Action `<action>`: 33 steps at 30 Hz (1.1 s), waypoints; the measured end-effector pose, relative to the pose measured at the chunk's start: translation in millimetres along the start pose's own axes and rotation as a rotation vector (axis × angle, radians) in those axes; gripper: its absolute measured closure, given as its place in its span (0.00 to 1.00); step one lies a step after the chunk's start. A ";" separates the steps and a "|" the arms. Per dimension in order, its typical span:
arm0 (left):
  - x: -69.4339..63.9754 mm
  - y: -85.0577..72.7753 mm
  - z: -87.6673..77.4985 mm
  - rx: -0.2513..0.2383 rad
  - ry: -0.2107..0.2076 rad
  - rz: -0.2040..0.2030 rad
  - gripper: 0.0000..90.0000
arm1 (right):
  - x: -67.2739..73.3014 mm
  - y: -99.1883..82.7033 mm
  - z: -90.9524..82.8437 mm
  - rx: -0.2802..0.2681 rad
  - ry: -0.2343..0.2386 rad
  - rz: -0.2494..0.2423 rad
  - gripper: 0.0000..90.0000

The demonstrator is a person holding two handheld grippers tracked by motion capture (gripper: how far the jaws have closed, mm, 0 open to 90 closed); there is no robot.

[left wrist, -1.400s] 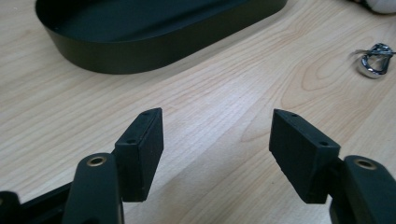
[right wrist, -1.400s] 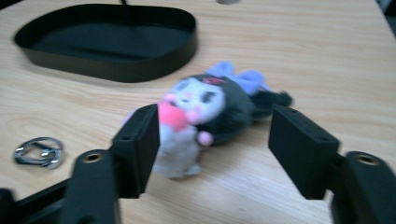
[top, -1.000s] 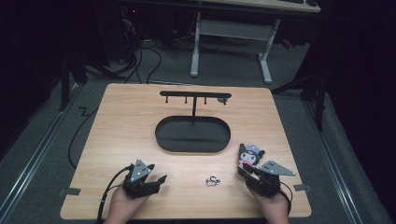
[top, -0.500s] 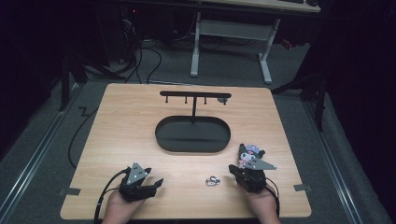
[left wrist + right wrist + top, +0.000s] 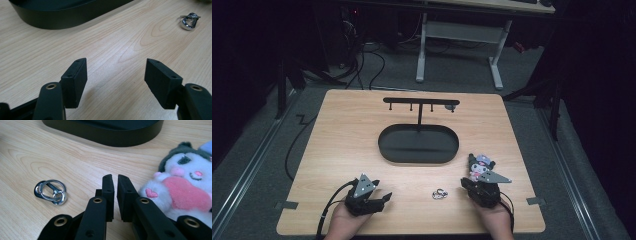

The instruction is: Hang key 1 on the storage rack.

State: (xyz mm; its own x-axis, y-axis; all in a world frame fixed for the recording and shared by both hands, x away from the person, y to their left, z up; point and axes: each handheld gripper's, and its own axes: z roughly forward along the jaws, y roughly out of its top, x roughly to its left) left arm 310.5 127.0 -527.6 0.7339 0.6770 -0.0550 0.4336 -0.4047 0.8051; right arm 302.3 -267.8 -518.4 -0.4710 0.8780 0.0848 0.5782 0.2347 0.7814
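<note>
Wooden table point(image 5: 337, 150): beside the small shiny silver ring clasp point(image 5: 51, 190), the right gripper point(image 5: 115, 178) has nearly closed on nothing, the left gripper point(image 5: 115, 72) gapes empty — picking it up looks next.

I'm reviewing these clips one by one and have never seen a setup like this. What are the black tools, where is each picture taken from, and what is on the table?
A person sits at a light wooden table holding a black two-jaw hand gripper in each hand. The high view looks down from above; the other two pictures come from cameras riding on the grippers.

The left gripper has its jaws wide apart over bare wood, holding nothing. The right gripper has its jaws nearly together, after closing and easing slightly, with nothing between them.

On the table lie a black oval tray with a black T-shaped hook stand rising from it, a small silver metal ring clasp, and a white plush toy with a pink heart beside the right gripper.
</note>
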 end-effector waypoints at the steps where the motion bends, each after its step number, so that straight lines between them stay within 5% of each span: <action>1: -0.3 0.8 0.5 -0.001 -0.002 0.003 0.39 | -1.4 -1.6 -2.0 0.000 -0.004 0.002 0.93; 33: -12.6 12.4 14.8 -0.009 -0.031 0.070 0.40 | -26.4 -21.8 -28.7 -0.020 -0.060 0.089 0.84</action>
State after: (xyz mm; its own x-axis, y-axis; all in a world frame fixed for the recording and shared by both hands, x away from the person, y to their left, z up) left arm 314.4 104.4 -525.6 0.7781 0.6279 -0.0165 0.3762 -0.4449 0.8128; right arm 283.1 -308.1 -519.9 -0.3770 0.9187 0.1177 0.6026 0.1468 0.7844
